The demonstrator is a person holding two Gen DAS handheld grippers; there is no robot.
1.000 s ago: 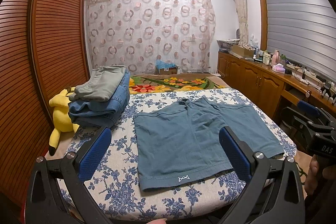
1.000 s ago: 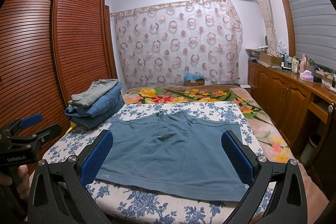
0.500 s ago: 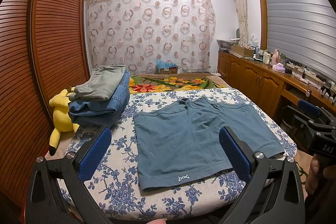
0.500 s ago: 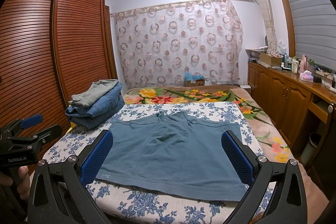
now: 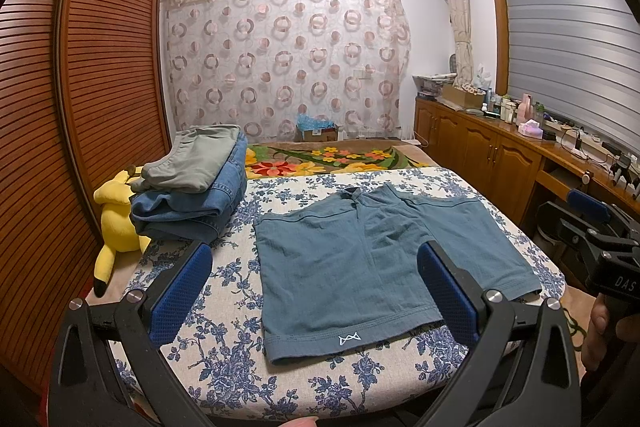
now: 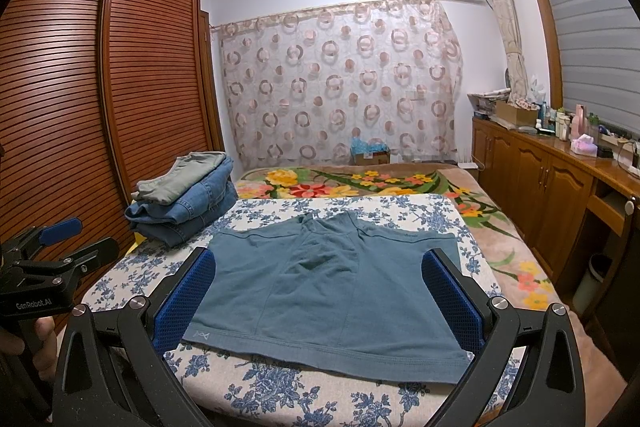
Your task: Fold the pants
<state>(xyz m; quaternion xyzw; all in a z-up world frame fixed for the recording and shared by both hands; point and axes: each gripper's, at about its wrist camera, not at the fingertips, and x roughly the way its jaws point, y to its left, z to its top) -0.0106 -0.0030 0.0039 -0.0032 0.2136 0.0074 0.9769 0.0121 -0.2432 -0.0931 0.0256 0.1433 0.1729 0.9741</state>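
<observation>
A pair of teal shorts lies spread flat on the floral-sheeted bed, waistband away from me, hems toward me, a small white logo on the near left hem. My left gripper hovers open above the near edge of the bed, short of the left hem. In the right wrist view the same shorts fill the middle, and my right gripper stands open above the near hem, holding nothing. Each gripper also shows in the other's view, the right gripper at the far right and the left gripper at the far left.
A stack of folded jeans and grey trousers sits on the bed's far left corner, with a yellow plush toy beside it. A slatted wooden wardrobe lines the left. Wooden cabinets with bottles run along the right. A flowered blanket covers the far end.
</observation>
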